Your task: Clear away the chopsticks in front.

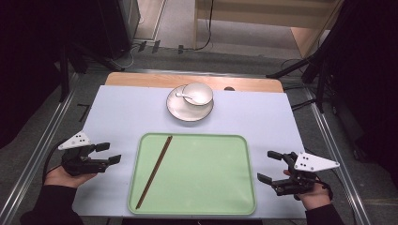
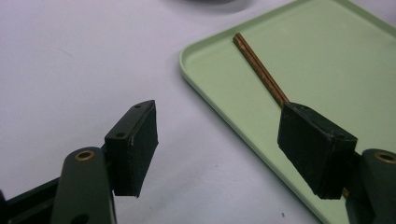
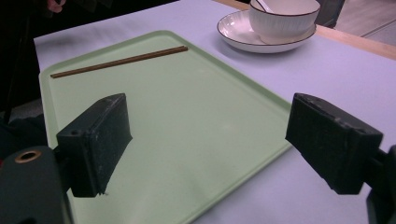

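Note:
A pale green tray [image 1: 211, 187] lies at the near middle of the table. Brown chopsticks [image 1: 155, 171] rest along its left side, also seen on the tray [image 2: 224, 88] as chopsticks [image 2: 259, 70] and on the tray [image 3: 196, 140] as chopsticks [image 3: 119, 61]. Behind it a white bowl [image 1: 198, 93] with a spoon [image 1: 184, 96] stands on a white plate [image 1: 180, 110]; the bowl [image 3: 282, 18] and plate [image 3: 233, 32] show again. My left gripper [image 1: 110, 153] [image 2: 217, 149] is open, left of the tray. My right gripper [image 1: 269, 166] [image 3: 208, 144] is open at the tray's right edge. Both hold nothing.
A light blue-white mat [image 1: 122, 108] covers the table, with a wooden edge [image 1: 141, 79] at the back. Metal rails [image 1: 47, 136] run along both sides. Cables and stand legs [image 1: 300, 65] lie on the floor beyond the table.

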`<state>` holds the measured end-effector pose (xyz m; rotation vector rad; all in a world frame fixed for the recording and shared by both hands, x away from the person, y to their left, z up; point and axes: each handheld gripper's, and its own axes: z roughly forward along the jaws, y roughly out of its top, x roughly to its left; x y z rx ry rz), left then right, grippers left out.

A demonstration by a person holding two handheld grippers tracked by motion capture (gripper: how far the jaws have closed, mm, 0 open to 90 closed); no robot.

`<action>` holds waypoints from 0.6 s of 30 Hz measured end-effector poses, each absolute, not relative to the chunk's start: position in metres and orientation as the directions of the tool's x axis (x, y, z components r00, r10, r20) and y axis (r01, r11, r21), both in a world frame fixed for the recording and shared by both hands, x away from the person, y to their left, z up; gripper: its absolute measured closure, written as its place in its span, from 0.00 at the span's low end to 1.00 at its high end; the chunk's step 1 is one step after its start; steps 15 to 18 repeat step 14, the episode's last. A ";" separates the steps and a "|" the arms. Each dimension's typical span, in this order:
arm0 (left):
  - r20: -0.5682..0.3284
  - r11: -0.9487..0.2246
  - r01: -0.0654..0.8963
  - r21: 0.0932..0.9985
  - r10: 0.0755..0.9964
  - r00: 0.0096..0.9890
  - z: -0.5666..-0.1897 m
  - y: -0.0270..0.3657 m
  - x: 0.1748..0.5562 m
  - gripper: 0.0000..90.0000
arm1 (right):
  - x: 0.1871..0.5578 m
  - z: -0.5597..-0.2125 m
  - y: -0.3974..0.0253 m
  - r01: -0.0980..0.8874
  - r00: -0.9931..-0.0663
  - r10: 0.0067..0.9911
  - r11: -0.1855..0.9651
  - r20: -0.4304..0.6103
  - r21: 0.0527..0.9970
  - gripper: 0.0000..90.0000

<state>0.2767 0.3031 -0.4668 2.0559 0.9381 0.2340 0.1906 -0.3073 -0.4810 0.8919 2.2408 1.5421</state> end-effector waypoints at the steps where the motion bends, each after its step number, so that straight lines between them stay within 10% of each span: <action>1: -0.163 -0.364 0.538 0.760 0.694 0.701 -0.467 0.303 0.277 0.33 | 0.191 -0.481 -0.307 0.330 -0.771 0.626 0.240 0.114 0.913 0.16; 18: -0.178 -0.360 0.555 0.750 0.699 0.693 -0.469 0.304 0.278 0.31 | 0.190 -0.481 -0.307 0.331 -0.772 0.625 0.243 0.113 0.912 0.16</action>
